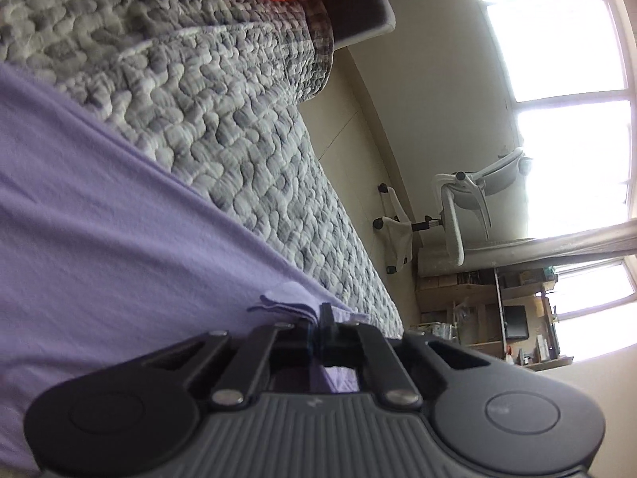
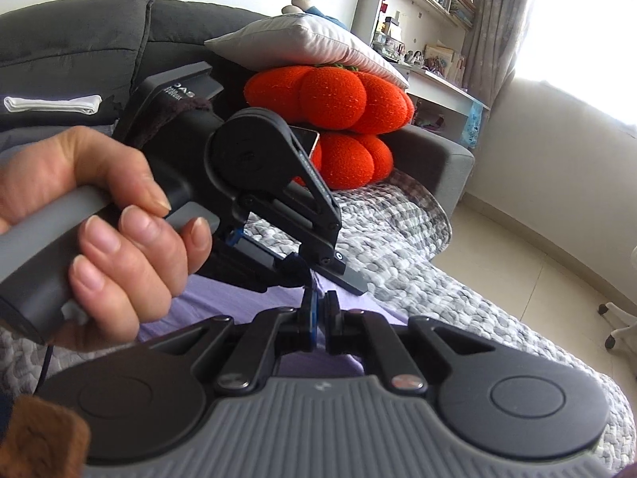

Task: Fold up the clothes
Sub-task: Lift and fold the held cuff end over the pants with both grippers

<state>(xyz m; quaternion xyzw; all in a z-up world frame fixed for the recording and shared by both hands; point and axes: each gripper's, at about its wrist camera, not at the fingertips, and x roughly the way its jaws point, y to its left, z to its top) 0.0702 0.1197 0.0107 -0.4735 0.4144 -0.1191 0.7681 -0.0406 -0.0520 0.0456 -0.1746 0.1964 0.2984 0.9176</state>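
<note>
A lavender garment (image 1: 99, 219) lies spread over a grey quilted sofa cover (image 1: 223, 111). In the left wrist view my left gripper (image 1: 322, 316) is shut on a folded, layered edge of it. The right wrist view shows my right gripper (image 2: 319, 298) with its jaws pressed together on a strip of the same lavender garment (image 2: 223, 302). The left gripper (image 2: 296, 269), held by a person's hand (image 2: 99, 207), hovers just above and behind the right one, nearly touching it. The pinched cloth between each pair of jaws is mostly hidden.
Two orange pumpkin-shaped cushions (image 2: 338, 99) and a white pillow (image 2: 302, 40) are stacked at the sofa's far end. A folded white cloth (image 2: 51, 103) rests on the dark backrest. The sofa edge drops to tiled floor (image 2: 537, 271) on the right, where a white office chair (image 1: 458, 215) stands.
</note>
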